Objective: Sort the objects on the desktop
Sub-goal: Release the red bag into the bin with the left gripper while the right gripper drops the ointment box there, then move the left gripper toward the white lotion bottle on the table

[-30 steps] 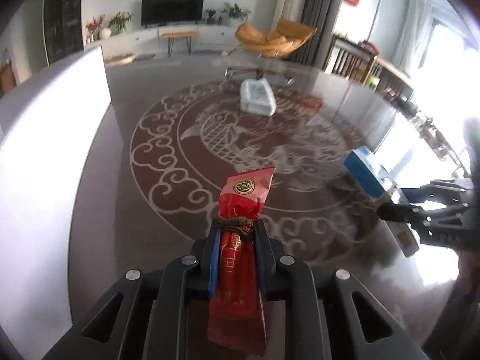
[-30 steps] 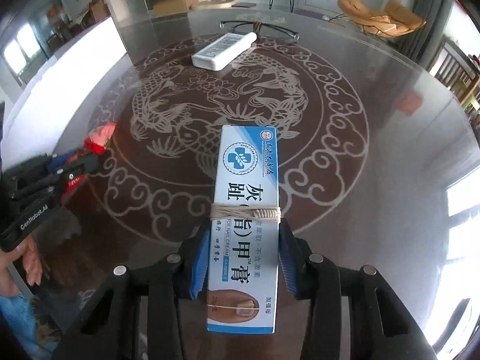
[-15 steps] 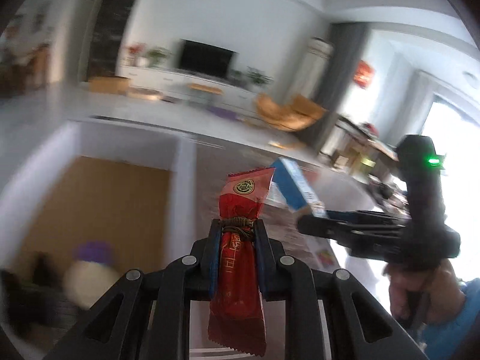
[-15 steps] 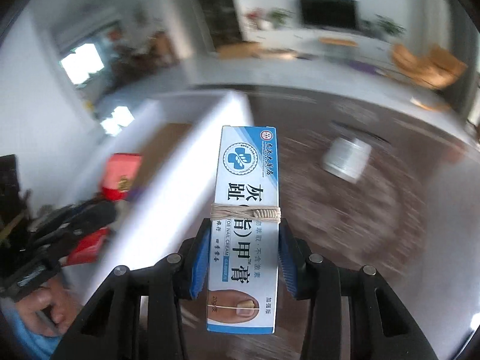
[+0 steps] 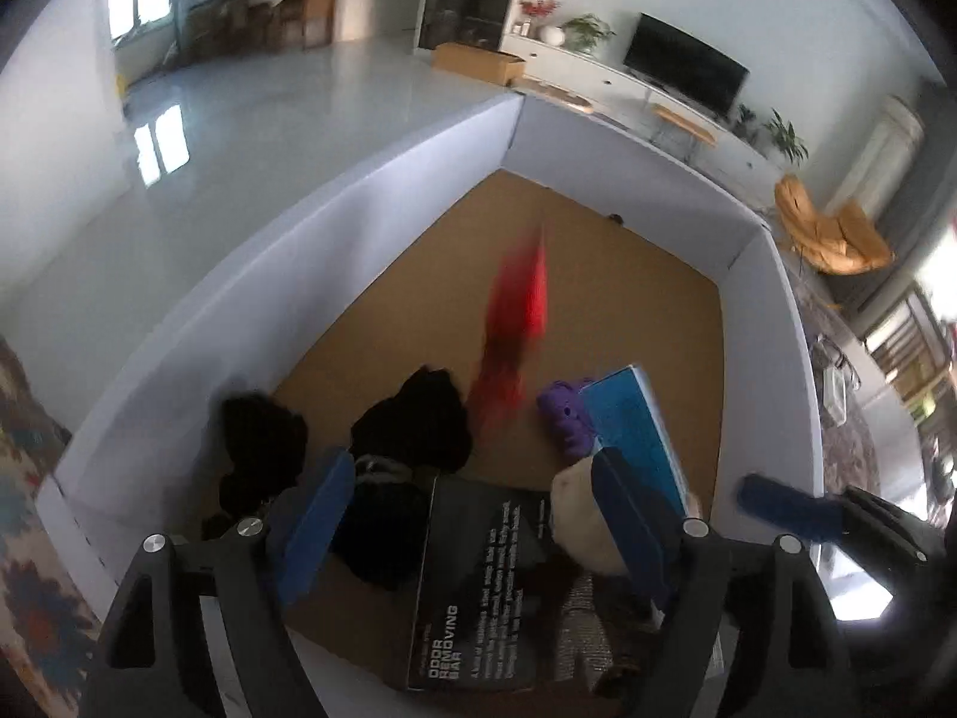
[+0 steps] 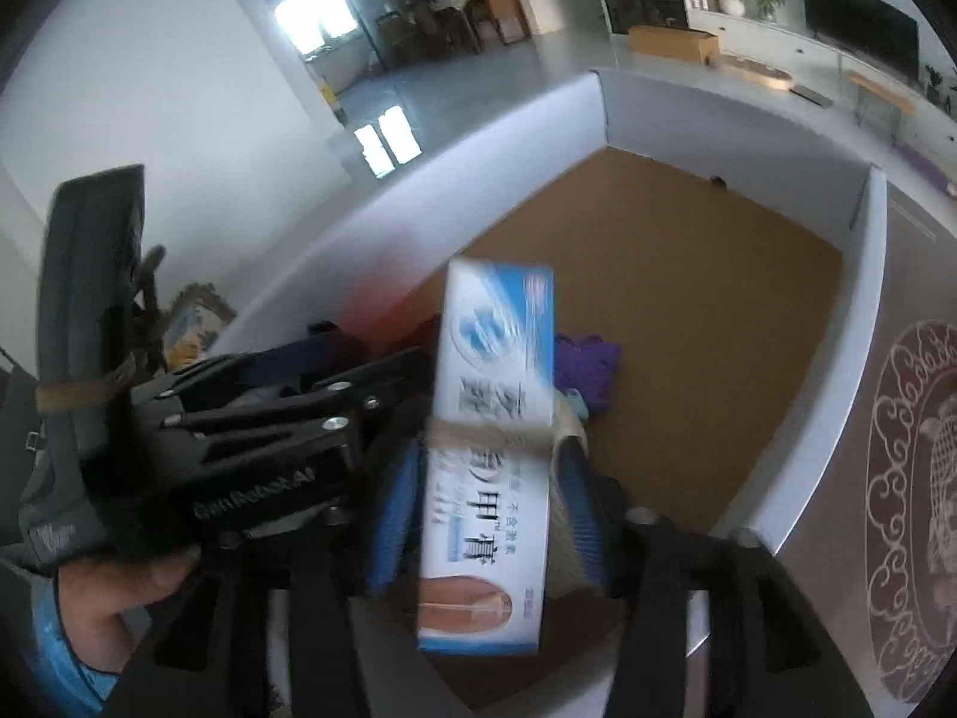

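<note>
in the left wrist view, the left gripper (image 5: pixel 472 514) hangs over a white-walled box (image 5: pixel 418 161) with a brown cardboard floor. its blue-padded fingers (image 5: pixel 314 514) stand wide apart with nothing between them. out ahead of the fingers a red snack packet (image 5: pixel 517 323) shows as a long blurred streak over the box floor, apart from both pads. lower in the box lie two black bundles (image 5: pixel 413 419), a purple item (image 5: pixel 565 419), a black carton printed "odor removing bar" (image 5: pixel 478 586) and a pale rounded thing (image 5: pixel 583 514) beside it. a blue and white ointment box (image 5: pixel 634 425) shows just past the right-hand finger, over the purple item. at the right edge the blue finger pad of the right gripper (image 5: pixel 783 508) reaches in over the box wall.

in the right wrist view, the right gripper (image 6: pixel 487 514) has its blue pads spread a little wider than the ointment box (image 6: pixel 490 455), which stands on end between them, slightly blurred, a rubber band around its middle; whether the pads touch it cannot be told. it sits over the near corner of the white-walled box (image 6: pixel 861 311), with the purple item (image 6: pixel 589 365) just behind it. the left gripper (image 6: pixel 269 419) lies black and close on the left, held in a hand (image 6: pixel 113 610). to the right of the box wall runs a dark table (image 6: pixel 909 478) with a pale scroll pattern.
</note>
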Available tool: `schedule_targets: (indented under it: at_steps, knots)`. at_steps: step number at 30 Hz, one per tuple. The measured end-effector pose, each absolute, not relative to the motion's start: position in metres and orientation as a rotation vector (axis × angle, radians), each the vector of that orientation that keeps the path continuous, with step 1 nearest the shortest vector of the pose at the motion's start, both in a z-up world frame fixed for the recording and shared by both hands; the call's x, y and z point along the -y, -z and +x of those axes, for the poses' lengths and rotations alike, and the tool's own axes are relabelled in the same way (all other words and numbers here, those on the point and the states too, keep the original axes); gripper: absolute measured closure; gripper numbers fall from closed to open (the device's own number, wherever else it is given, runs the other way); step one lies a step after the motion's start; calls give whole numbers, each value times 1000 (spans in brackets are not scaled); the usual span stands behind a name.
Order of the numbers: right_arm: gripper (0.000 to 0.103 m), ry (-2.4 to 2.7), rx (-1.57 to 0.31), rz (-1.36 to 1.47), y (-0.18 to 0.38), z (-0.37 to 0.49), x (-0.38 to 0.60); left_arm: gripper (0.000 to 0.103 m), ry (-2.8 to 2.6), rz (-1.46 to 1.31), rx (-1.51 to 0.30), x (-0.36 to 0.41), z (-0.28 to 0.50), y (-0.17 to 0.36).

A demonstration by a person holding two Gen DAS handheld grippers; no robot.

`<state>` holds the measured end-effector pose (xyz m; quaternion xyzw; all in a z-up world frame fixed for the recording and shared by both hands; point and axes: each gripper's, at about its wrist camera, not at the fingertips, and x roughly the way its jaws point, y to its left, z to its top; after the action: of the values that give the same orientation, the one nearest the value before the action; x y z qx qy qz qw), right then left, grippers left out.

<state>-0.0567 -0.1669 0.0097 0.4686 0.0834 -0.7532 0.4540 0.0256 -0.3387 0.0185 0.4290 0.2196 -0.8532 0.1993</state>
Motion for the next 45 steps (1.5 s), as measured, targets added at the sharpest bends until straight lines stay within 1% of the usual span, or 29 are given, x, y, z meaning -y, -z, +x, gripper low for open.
schedule_targets:
  at_steps: [1,2,3,4,6,8,10,11,12,13,14,15,16,17,18,21,23,25,28,30,35,36,39,45]
  knots:
    - [29,1888,-172,1116,-14,-56,156,22,2398,1170,-640,338,29,-18]
    - [25,1915,-146,1082,-18,-56,147,22,2406,1134,-658,336,33,-18]
    - [17,1953,-112,1038,-21,-51,132,22,2407,1108,-661,333,37,-18]
    - [11,2009,-68,978,-26,-49,111,22,2417,1072,-661,326,39,-19]
    - [4,2106,-26,901,-29,-47,79,22,2457,1022,-648,311,42,-22]
    - [0,2226,-11,866,-25,-48,39,22,2508,984,-631,294,44,-28]
    - [0,2363,-63,901,-4,-56,-7,22,2605,941,-599,270,52,-41]
    - [0,2413,-112,935,8,-65,-20,22,2642,931,-581,262,53,-46]
    - [0,2486,-197,1005,27,-73,-47,22,2704,921,-550,242,52,-56]
    - [0,2519,-234,1047,36,-76,-63,22,2768,917,-516,220,50,-66]
    - [0,2564,-264,1102,48,-80,-87,19,2820,919,-491,207,53,-73]
    - [0,2620,-282,1164,61,-84,-116,12,2874,929,-464,189,54,-78]
    - [0,2651,-287,1205,67,-85,-137,7,2935,948,-439,170,51,-83]
    - [0,2674,-287,1233,70,-86,-156,0,2989,971,-428,152,49,-83]
    - [0,2708,-291,1273,76,-88,-176,0,3034,991,-423,136,46,-83]
    - [0,2770,-270,1322,81,-90,-219,0,3090,1141,-348,85,23,-60]
    - [0,2789,-229,1347,85,-93,-233,0,3042,1259,-252,55,-6,-34]
    - [0,2774,-160,1379,84,-94,-238,0,2988,1317,-161,39,-34,-6]
    - [0,2774,-106,1402,86,-91,-247,0,2909,1384,-54,28,-64,23]
    - [0,2755,-57,1413,86,-92,-252,0,2868,1418,-22,27,-74,35]
    - [0,2760,-58,1412,88,-88,-252,0,2796,1450,83,20,-90,55]
    - [0,2760,-58,1412,88,-89,-252,0,2782,1467,85,20,-91,60]
    - [0,2760,-58,1412,88,-88,-252,0,2783,1477,12,27,-93,62]
    - [0,2759,-57,1412,88,-89,-252,0,2799,1464,23,31,-108,64]
